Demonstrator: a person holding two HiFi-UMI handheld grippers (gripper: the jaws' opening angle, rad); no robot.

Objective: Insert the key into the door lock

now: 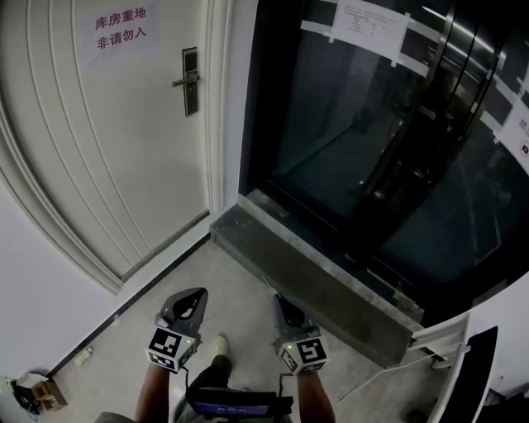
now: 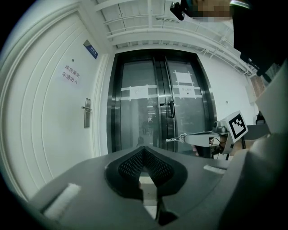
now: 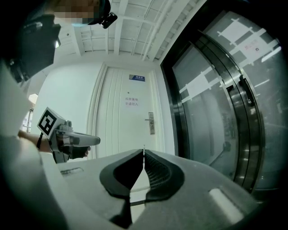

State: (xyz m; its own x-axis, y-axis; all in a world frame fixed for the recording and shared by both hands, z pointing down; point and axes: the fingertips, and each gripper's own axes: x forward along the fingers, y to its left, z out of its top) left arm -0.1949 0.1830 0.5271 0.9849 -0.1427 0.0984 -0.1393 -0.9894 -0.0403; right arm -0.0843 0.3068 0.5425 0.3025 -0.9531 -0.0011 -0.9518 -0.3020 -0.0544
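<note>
Underfoot, pale grey floor [image 1: 240, 281] in a white-walled corridor, with white ceiling beams [image 3: 135, 27] overhead. To the far left, a white panelled door [image 1: 99, 149] bearing a paper sign [image 1: 121, 30] in red characters and, at its right edge, the door lock [image 1: 190, 80]: a dark plate with a lever handle. Above the door, a small blue plate [image 3: 137, 78]. To the right, tall glass double doors [image 1: 364, 124] in a dark frame, with taped paper notices [image 1: 370, 25], and along their foot a grey stone threshold [image 1: 314, 277]. Near left, by the wall, a small cardboard box [image 1: 51, 395]. Near and low in the head view, both grippers side by side. Right gripper [image 3: 144, 152] clamped on the key [image 2: 173, 139], with the blade poking out past the tips, well apart from the lock. Left gripper [image 2: 144, 149] closed, pads together on nothing. Between grippers and door, a stretch of the floor.
</note>
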